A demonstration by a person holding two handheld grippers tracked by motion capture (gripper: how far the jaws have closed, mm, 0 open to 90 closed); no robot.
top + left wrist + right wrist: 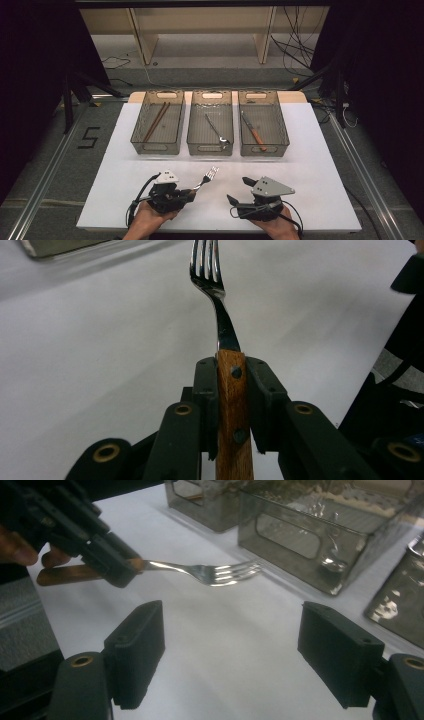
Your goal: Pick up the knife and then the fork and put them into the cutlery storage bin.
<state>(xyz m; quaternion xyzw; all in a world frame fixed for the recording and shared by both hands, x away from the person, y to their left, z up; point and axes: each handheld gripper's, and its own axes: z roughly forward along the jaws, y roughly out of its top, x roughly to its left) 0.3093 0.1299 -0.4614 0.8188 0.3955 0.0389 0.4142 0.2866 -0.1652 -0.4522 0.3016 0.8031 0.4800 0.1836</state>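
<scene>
Fork (207, 178) with a wooden handle, held above the white table (310, 165) near its front edge, left of centre. The left gripper (191, 192) has its jaws closed narrow on the wooden handle, pads pressing both sides just below the metal neck; in the left gripper view the fork (220, 325) stands straight out from the jaws, tines farthest from the hand. Long axis in the high view runs from lower left to upper right, tines aimed toward the middle bin. Right gripper (239, 189) low at the front right, jaws spread wide with nothing between them, facing the fork; in its own view the fork (215, 572) lies level across the frame, tines to the right, the left gripper (120, 570) clamped on the handle. Three smoky clear bins stand side by side across the table's far half. Left bin (137, 137): a pair of brown chopsticks (156, 121) lying lengthwise. Middle bin (192, 137): one all-metal utensil (217, 129), kind not clear. Right bin (284, 132): one wooden-handled utensil (254, 132), head too small to tell. On the floor left of the table, a black taped "5" (88, 137).
</scene>
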